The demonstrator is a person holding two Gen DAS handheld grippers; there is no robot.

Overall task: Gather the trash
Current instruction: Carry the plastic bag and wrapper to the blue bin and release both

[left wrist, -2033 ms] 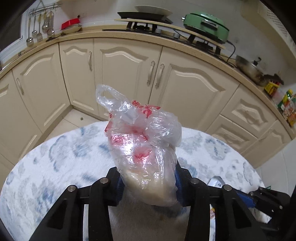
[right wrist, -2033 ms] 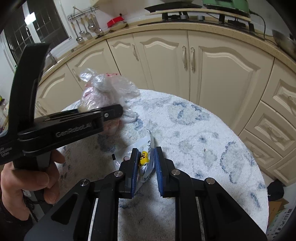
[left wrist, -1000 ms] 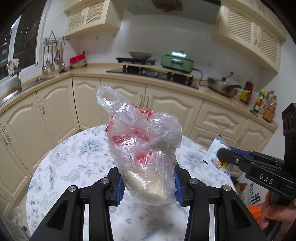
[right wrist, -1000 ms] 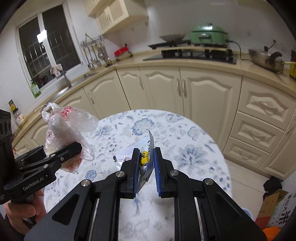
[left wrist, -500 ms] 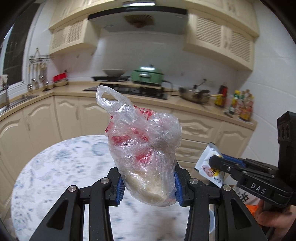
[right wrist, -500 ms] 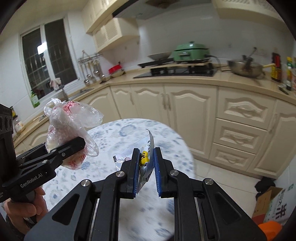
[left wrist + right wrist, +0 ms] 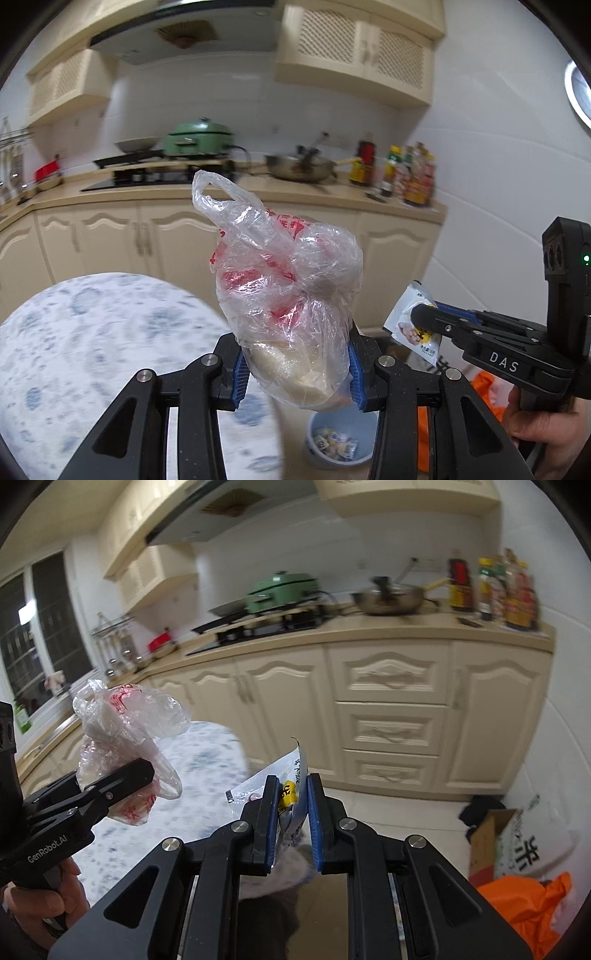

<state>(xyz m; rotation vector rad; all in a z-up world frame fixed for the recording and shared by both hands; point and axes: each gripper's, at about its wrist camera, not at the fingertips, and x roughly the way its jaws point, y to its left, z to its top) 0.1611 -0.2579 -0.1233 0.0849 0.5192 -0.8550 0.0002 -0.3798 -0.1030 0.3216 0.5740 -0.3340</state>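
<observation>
Above the floor beside the surface | left hand-held gripper clamps plastic bag | right hand-held gripper pinches snack wrapper | both lifted; dropping into blue bin remains

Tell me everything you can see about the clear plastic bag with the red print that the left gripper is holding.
The crumpled clear plastic bag with red print is thin, glossy film, knotted or bunched shut, with one loop handle sticking up at its top left. Something pale and lumpy sits in its bottom. The left gripper clamps its lower part between blue-padded jaws, so it stands upright in the air, touching nothing else. Below it on the floor, past the round floral table's edge, is a light blue bin holding wrappers.
</observation>
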